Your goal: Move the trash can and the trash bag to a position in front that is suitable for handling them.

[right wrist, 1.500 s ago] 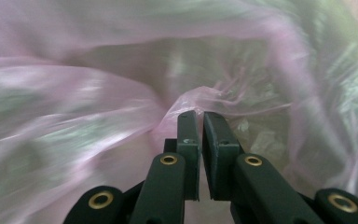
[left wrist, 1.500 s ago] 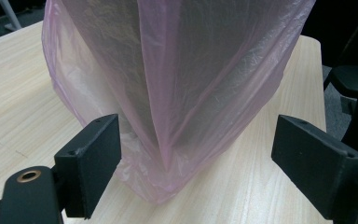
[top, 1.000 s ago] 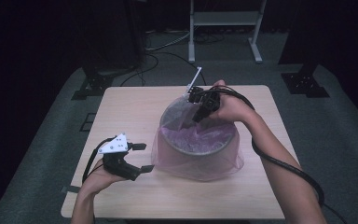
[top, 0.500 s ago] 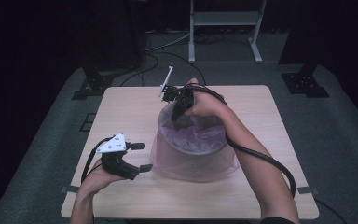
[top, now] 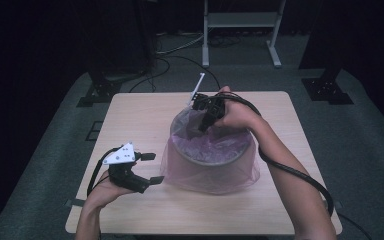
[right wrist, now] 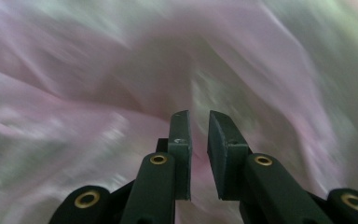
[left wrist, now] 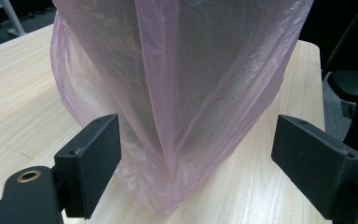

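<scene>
Here the bin (top: 212,150) sits mid-desk, its pink bag (left wrist: 177,93) draped over the rim. The right claw (top: 203,121) is nearer — dipped in at the far rim, jaws nearly closed, a thin gap showing; whether it pinches bag I cannot tell. The left claw (top: 152,167) waits wide open just beside the bin's left side, holding nothing.

Light wooden table (top: 130,125) on grey carpet, round bin (top: 212,159) lined with pink bag standing on it
</scene>
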`<state>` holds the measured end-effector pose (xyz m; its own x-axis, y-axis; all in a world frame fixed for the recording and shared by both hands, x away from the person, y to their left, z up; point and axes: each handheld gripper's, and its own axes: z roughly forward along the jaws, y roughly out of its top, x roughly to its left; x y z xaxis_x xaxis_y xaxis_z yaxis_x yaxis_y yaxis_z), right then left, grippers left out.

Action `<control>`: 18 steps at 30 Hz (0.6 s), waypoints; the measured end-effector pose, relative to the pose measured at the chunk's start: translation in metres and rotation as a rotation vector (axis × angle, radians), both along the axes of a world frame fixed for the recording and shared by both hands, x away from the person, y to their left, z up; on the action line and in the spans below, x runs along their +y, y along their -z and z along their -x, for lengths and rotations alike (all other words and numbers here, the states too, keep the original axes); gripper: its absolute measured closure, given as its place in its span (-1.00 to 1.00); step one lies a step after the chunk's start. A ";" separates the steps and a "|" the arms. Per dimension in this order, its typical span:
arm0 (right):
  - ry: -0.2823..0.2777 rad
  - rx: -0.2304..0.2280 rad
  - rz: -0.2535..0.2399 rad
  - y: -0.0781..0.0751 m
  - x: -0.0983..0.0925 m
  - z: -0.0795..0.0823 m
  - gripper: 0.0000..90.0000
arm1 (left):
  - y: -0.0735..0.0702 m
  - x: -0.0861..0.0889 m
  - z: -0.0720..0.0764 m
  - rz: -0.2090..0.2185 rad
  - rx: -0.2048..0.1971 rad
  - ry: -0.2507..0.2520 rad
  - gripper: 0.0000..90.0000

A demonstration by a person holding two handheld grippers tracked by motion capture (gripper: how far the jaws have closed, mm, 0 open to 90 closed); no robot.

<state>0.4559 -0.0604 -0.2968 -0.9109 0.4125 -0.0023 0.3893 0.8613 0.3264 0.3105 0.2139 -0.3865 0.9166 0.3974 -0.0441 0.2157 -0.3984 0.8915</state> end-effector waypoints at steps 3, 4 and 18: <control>-0.002 0.006 -0.022 0.004 -0.009 0.002 0.75 | 0.001 -0.001 -0.001 0.000 0.005 -0.001 -0.68; -0.011 0.004 -0.022 0.004 -0.010 0.005 0.75 | 0.001 -0.001 -0.001 0.002 0.009 -0.002 -0.68; -0.176 -0.019 -0.001 0.004 -0.008 0.078 0.73 | 0.000 -0.001 0.001 -0.009 0.001 0.001 -0.68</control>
